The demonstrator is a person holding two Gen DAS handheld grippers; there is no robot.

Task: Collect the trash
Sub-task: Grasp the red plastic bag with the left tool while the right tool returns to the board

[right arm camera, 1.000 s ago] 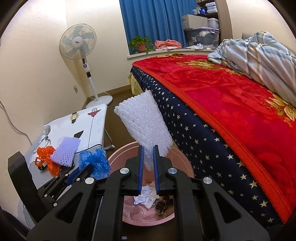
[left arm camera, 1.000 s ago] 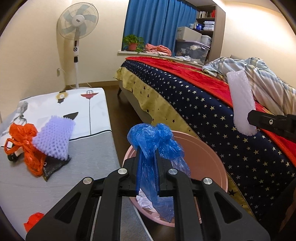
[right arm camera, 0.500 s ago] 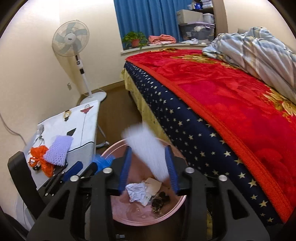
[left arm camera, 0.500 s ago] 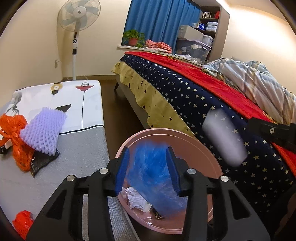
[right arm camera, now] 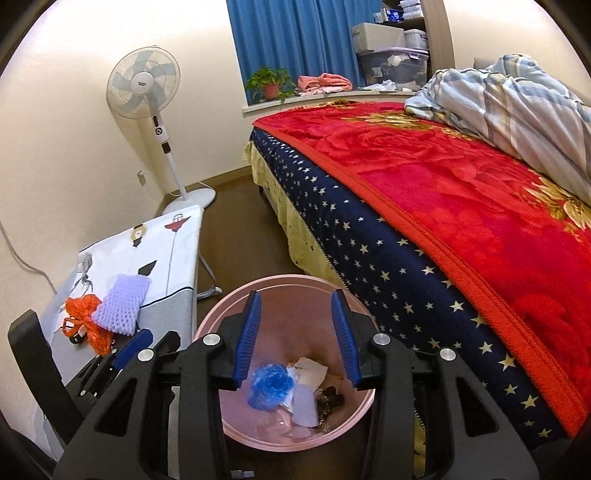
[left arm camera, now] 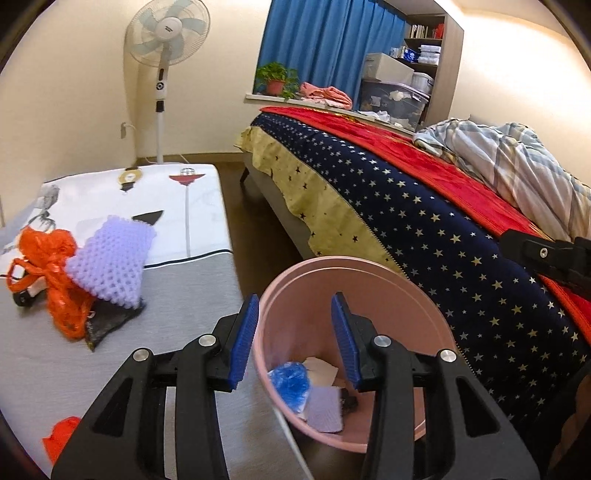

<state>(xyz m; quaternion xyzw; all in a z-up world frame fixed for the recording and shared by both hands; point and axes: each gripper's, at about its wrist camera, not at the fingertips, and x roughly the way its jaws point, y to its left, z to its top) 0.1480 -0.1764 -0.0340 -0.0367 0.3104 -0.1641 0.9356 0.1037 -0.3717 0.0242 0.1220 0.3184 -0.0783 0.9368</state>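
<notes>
Both tongs point(left arm camera: 293, 341) point(right arm camera: 295, 338) gape empty above pink bin point(right arm camera: 236, 306); blue bag point(right arm camera: 269, 382) lies crumpled inside.

pink bin point(right arm camera: 236, 306) | blue bag point(right arm camera: 269, 386) | bedspread point(left arm camera: 424, 221) — navy, gold stars | red blanket point(right arm camera: 461, 192)

This was a home bedroom: a bed point(right arm camera: 461, 206) under a red floral blanket point(right arm camera: 443, 177) and rumpled plaid quilt point(right arm camera: 517, 99), blue curtains point(left arm camera: 332, 40), a standing fan point(left arm camera: 168, 33), and a potted plant point(left arm camera: 275, 79) on the windowsill.
</notes>
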